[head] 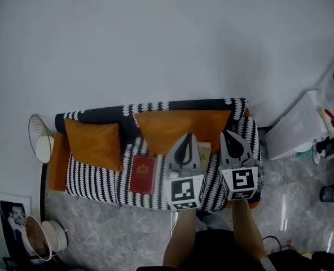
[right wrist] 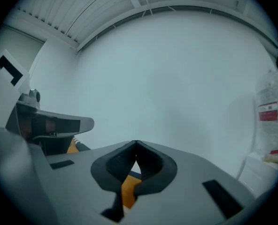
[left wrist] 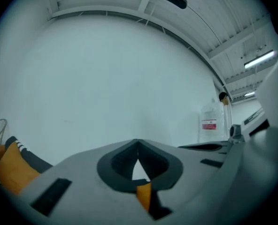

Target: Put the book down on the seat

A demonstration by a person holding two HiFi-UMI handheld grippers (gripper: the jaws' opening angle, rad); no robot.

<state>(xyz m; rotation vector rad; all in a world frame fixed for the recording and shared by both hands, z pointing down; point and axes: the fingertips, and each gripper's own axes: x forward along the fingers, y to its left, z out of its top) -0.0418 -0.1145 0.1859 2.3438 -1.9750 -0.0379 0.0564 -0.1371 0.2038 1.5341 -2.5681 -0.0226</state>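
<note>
- The book [head: 143,174] lies flat on the sofa seat [head: 93,180]; placement appears complete.
- Left gripper [head: 186,141] and right gripper [head: 230,138]: jaws closed, empty, nothing left to place.

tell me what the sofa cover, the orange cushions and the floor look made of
Sofa cover: woven or knitted fabric, matte, judging by the black-and-white zigzag pattern and soft drape.
Orange cushions: plain cloth, matte, softly dented.
Floor: probably polished stone or marble-look tile; it is grey with pale veining and a light sheen.
</note>
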